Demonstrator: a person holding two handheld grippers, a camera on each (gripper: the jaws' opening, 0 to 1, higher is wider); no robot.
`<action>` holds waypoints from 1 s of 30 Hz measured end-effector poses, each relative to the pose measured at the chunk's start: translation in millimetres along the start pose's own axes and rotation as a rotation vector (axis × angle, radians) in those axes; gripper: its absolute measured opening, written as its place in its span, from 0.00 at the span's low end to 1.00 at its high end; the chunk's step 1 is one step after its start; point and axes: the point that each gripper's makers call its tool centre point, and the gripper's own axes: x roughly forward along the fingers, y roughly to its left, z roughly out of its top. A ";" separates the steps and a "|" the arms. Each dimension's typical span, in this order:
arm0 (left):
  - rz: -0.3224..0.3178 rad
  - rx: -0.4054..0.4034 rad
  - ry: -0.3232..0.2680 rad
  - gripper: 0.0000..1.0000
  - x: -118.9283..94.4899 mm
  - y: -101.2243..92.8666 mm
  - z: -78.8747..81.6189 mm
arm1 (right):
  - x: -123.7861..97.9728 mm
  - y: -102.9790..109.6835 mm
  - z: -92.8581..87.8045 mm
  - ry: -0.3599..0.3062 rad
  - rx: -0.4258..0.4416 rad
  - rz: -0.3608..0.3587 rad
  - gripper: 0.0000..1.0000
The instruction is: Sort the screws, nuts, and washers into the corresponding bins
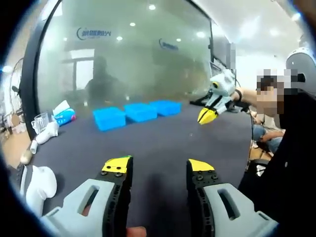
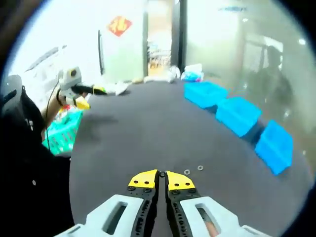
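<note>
Spread wide under both cameras, a dark grey felt-like tabletop, with three bright blue rectangular plastic bins lined up in a row along its far edge before a frosted glass wall. Well apart from those bins, near the table's middle, two small silvery metal washers or nuts, lying flat just beyond the tips of the right gripper. Right gripper's yellow-tipped jaws pressed together, a tiny dark ring apparently pinched at the very tips, too small to name for certain. Left gripper released, jaws standing wide apart above bare felt. Likely light, rigid, smooth and slippery little pieces, lying flush with the cloth; best pinched across the outer rim with the tips alone, squarely, lest one squirt sideways.
</note>
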 end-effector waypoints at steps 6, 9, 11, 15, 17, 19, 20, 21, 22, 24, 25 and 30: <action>0.044 -0.013 -0.046 0.41 -4.2 8.9 10.1 | -16.5 -1.1 20.3 -0.153 0.028 -0.076 0.03; 0.058 -0.022 -0.050 0.41 -5.6 13.1 10.5 | -23.6 -1.5 27.3 -0.216 0.048 -0.110 0.03; 0.065 -0.017 -0.042 0.41 -6.2 14.8 9.1 | -29.4 -7.2 33.5 -0.260 0.058 -0.143 0.03; 0.074 -0.017 -0.043 0.41 -7.6 15.7 10.4 | -37.4 -15.2 52.2 -0.344 0.072 -0.185 0.03; 0.079 -0.014 -0.045 0.41 -8.1 15.8 11.5 | -37.5 -20.9 60.3 -0.360 0.073 -0.196 0.03; 0.084 -0.014 -0.048 0.41 -8.4 15.7 12.3 | -35.6 -26.7 67.0 -0.371 0.075 -0.203 0.03; 0.086 -0.012 -0.047 0.41 -8.5 15.8 12.3 | -34.0 -30.9 71.1 -0.379 0.078 -0.207 0.03; 0.089 -0.010 -0.046 0.41 -8.6 15.9 12.0 | -32.2 -35.7 75.5 -0.389 0.083 -0.211 0.03; 0.093 -0.008 -0.046 0.41 -8.7 16.2 11.9 | -29.8 -40.9 79.7 -0.400 0.096 -0.212 0.03; 0.098 -0.009 -0.047 0.41 -9.1 17.0 11.8 | -22.0 -54.2 86.7 -0.407 0.110 -0.226 0.03; 0.100 -0.011 -0.048 0.41 -9.4 17.5 11.9 | -18.7 -61.2 89.6 -0.411 0.112 -0.239 0.03; 0.113 -0.021 -0.056 0.41 -11.4 20.9 12.6 | -1.5 -89.1 103.2 -0.428 0.203 -0.231 0.03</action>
